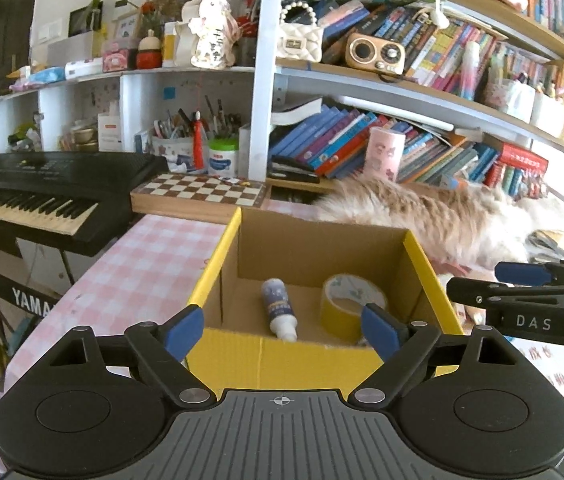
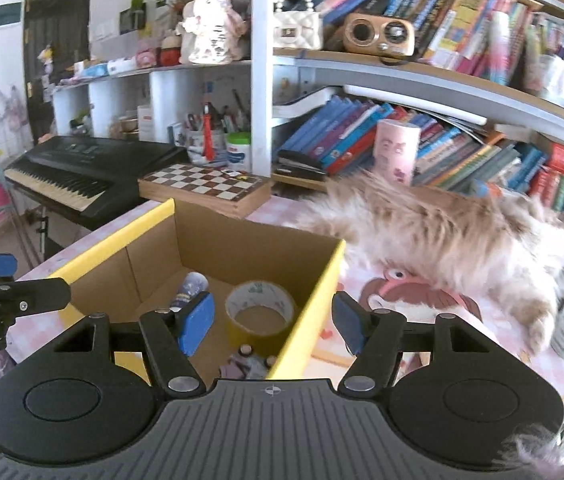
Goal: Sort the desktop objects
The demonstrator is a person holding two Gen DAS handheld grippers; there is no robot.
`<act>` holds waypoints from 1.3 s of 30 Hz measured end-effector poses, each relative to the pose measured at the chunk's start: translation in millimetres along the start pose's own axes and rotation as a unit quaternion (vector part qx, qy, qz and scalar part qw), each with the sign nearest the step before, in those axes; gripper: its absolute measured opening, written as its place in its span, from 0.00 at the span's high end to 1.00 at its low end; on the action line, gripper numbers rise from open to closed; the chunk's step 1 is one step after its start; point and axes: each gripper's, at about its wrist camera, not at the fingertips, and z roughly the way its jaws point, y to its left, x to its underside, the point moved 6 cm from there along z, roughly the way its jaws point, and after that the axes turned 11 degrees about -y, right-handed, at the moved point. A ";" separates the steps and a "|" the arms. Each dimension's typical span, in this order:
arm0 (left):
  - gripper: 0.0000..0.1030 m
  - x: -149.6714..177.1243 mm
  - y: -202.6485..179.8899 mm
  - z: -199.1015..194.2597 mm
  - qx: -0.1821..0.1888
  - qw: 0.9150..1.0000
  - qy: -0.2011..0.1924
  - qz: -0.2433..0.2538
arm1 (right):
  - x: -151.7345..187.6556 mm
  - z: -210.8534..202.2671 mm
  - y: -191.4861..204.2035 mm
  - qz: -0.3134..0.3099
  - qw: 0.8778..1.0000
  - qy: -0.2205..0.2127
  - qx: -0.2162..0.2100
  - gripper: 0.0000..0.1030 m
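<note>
A yellow cardboard box (image 1: 218,264) stands open on the pink checked table; it also shows in the right wrist view (image 2: 314,300). Inside lie a small white bottle (image 1: 280,308), a roll of yellow tape (image 1: 348,304) and a small purplish object (image 2: 248,362). The bottle (image 2: 190,288) and the tape (image 2: 260,312) also show in the right wrist view. My left gripper (image 1: 280,330) is open and empty over the box's near wall. My right gripper (image 2: 272,322) is open and empty over the box's right wall; it appears from the side in the left wrist view (image 1: 522,292).
A fluffy cat (image 2: 442,240) lies on the table right of the box, also in the left wrist view (image 1: 442,216). A chessboard box (image 1: 198,196) and a black keyboard (image 1: 42,196) stand behind and left. Bookshelves (image 1: 402,148) fill the back.
</note>
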 end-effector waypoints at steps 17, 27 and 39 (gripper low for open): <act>0.13 46.8 1.8 -59.9 0.012 0.999 0.029 0.013 | 54.2 -82.3 27.1 0.058 0.995 0.012 0.081 0.30; 0.09 62.9 9.7 -83.8 -0.003 0.999 0.036 0.020 | 68.9 -99.5 57.7 0.055 0.995 0.006 0.089 0.24; 0.08 81.4 14.4 -103.3 0.000 0.998 0.049 0.026 | 90.7 -112.8 84.9 0.037 0.996 0.031 0.074 0.22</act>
